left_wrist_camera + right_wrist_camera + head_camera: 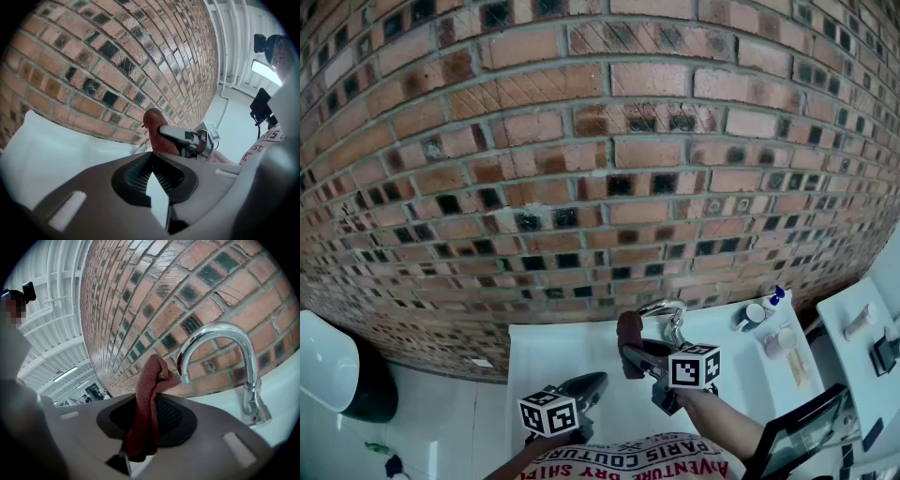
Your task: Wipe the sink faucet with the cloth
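Observation:
A curved chrome faucet (664,309) (220,333) rises at the back rim of the white sink (534,375) below the brick wall. My right gripper (634,357) (145,427) is shut on a red-brown cloth (629,341) (151,394), which stands bunched above the jaws just left of the spout. Whether cloth and spout touch is not clear. My left gripper (586,384) (151,161) hovers over the basin to the lower left, its jaws together with nothing between them. The left gripper view shows the cloth (156,129) and the right gripper (164,133) ahead.
Small bottles (759,311) and a cup (783,339) stand on the sink's back right corner. A white shelf (862,328) lies further right, with a black frame (802,427) below it. At the left edge is a white and black fixture (333,370).

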Available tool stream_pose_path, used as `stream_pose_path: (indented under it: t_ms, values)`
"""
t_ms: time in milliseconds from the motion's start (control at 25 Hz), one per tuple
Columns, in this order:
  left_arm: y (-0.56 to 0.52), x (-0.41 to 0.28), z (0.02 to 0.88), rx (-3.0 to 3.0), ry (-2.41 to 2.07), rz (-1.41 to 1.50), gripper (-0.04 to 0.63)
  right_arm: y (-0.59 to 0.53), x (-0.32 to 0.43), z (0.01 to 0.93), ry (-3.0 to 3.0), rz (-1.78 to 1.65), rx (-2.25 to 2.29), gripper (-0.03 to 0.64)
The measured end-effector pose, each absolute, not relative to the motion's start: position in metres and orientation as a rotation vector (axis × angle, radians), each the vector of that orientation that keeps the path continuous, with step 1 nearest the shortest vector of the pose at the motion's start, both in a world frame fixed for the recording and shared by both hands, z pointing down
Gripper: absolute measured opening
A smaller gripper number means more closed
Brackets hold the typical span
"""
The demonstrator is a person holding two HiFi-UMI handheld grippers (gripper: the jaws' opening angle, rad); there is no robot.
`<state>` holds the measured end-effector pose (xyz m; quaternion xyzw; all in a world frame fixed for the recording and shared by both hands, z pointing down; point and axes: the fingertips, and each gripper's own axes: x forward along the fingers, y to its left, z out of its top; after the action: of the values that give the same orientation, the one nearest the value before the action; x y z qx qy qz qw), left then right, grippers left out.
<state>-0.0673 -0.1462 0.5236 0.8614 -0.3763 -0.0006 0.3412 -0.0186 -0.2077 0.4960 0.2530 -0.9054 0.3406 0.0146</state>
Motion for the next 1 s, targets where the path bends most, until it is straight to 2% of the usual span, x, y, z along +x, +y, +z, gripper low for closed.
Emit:
stream_pose_path:
  t_ms: [1000]
  values:
    - [-0.161,-0.075,0.554,2.166,-0.990,0.005,0.005,-0.260,-0.023,0.520,-2.789,1.169,0.834,0.097]
